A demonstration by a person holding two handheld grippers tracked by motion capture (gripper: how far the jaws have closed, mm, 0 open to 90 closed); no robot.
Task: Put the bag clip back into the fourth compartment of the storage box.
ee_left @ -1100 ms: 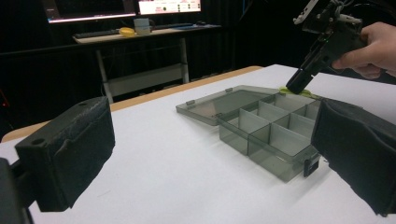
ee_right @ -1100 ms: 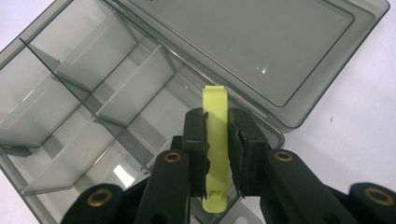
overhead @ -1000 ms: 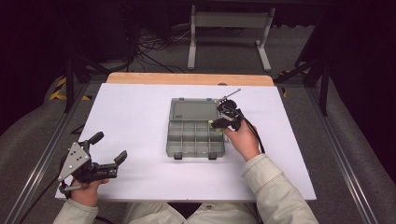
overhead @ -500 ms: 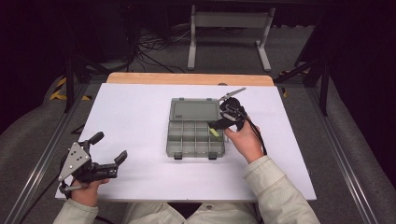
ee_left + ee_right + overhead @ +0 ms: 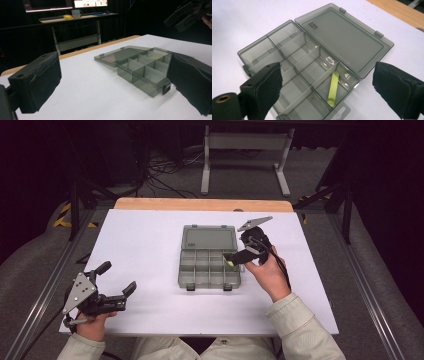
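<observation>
A smoky clear organizer box (image 5: 200, 270) lies mid-table with its lid (image 5: 209, 238) folded flat on the far side. A yellow-green strip (image 5: 333, 88) lies loose in a compartment by the lid hinge, at the box's right edge (image 5: 231, 263) in the high view. My right gripper (image 5: 240, 252) hovers just above that edge, open, its jaws on either side of the strip and apart from it (image 5: 328, 86). My left gripper (image 5: 117, 279) rests near the table's front left corner, open and empty, with its jaws facing the box (image 5: 147, 70).
The white table top (image 5: 150, 245) has a wooden strip (image 5: 200, 204) along its far edge. A metal stand (image 5: 245, 150) and cables lie on the floor beyond. In the left gripper view, a desk with monitors (image 5: 72, 10) stands in the dark behind.
The right gripper has drawn back a little toward the person and lifted off the box's right edge; the yellow-green strip now shows beside it. The left gripper has not moved.
</observation>
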